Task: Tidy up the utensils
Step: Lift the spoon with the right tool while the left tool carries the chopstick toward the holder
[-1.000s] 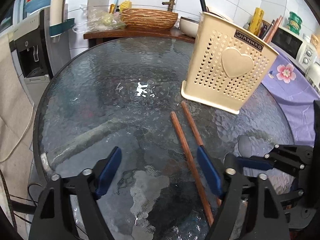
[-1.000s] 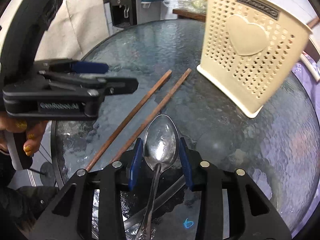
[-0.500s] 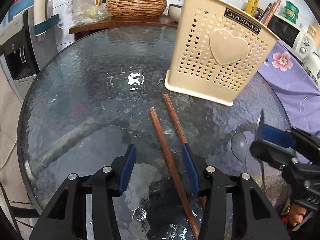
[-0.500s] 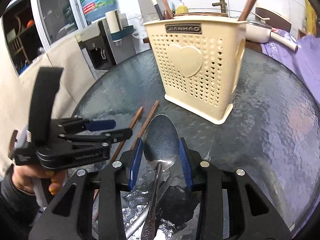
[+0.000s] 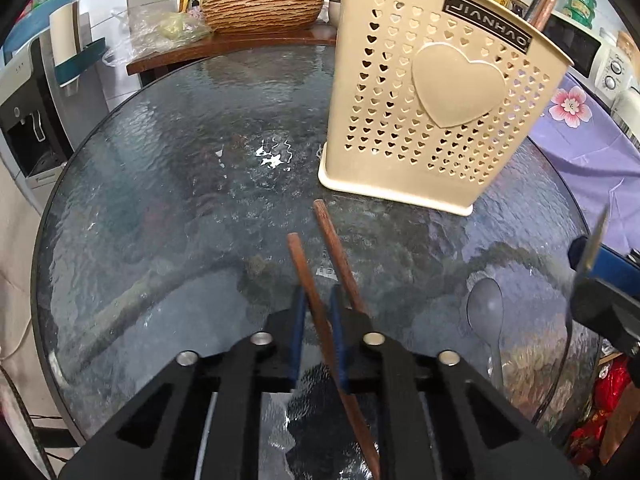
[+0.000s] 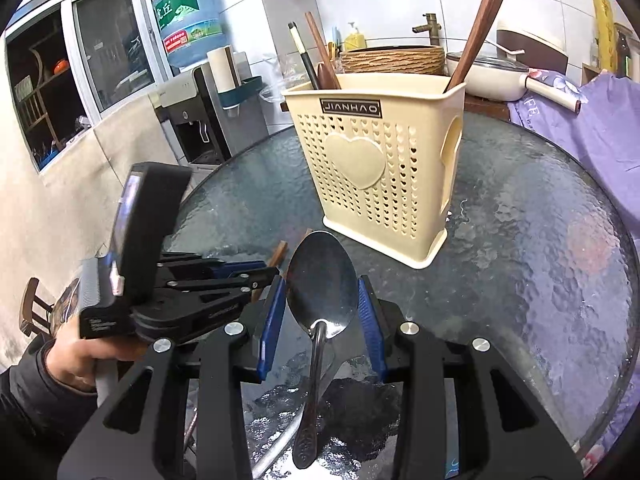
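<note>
Left gripper [image 5: 316, 320]: its jaws have just been closing and now pinch one brown chopstick [image 5: 310, 280] between the blue pads, so it can be picked up off the table.
Other chopstick [image 5: 338, 256]: it lies flat on the glass just beside the pinched one, outside the pads. It waits for its turn.
Right gripper [image 6: 322, 312]: it pinches the spoon [image 6: 322, 284] by the bowl, with the handle hanging back toward the camera. The spoon is up off the table, so it is ready to go in.
Basket [image 6: 376, 168]: it stands upright on the round glass table [image 6: 560, 240], close in front of both grippers. Chopsticks already stick out of its top, so this is likely where the rest belong.
Next job: I think the spoon goes into the basket.
</note>
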Motion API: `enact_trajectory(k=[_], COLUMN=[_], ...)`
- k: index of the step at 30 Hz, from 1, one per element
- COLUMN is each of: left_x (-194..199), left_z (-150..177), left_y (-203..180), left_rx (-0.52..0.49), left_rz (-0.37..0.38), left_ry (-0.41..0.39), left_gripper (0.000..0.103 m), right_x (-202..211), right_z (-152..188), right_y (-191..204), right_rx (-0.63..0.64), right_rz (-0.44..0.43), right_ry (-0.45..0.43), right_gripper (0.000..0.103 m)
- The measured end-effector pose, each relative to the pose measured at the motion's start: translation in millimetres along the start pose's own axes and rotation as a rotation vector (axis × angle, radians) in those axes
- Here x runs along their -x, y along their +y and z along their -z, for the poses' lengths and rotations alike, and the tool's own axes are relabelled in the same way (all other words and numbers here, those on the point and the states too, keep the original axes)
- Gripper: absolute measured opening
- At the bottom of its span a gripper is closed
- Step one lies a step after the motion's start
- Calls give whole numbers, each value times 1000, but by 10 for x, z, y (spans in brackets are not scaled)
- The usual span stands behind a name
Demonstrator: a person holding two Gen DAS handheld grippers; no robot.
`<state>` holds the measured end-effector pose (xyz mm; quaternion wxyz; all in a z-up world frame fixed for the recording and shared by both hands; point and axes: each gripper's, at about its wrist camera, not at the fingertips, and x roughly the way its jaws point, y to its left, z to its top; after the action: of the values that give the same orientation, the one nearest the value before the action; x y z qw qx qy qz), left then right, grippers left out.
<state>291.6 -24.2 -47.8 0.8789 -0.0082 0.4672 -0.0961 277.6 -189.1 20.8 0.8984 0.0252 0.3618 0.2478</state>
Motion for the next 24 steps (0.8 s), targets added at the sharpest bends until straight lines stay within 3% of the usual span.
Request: enact_trajectory(k=[11,24], left_x=[96,865], left_z=[-58,-189], left_y=[45,-52], left_rx=[44,26], left_rz=[32,90], left_ry=[-30,-200], left_gripper=[6,6], right_x=[122,359], right_z=[-28,-159], right_y=[-3,-37], right_rx=[-10,-39], right_rz=[10,8], right_ry=[-7,-36], right_gripper=[37,37])
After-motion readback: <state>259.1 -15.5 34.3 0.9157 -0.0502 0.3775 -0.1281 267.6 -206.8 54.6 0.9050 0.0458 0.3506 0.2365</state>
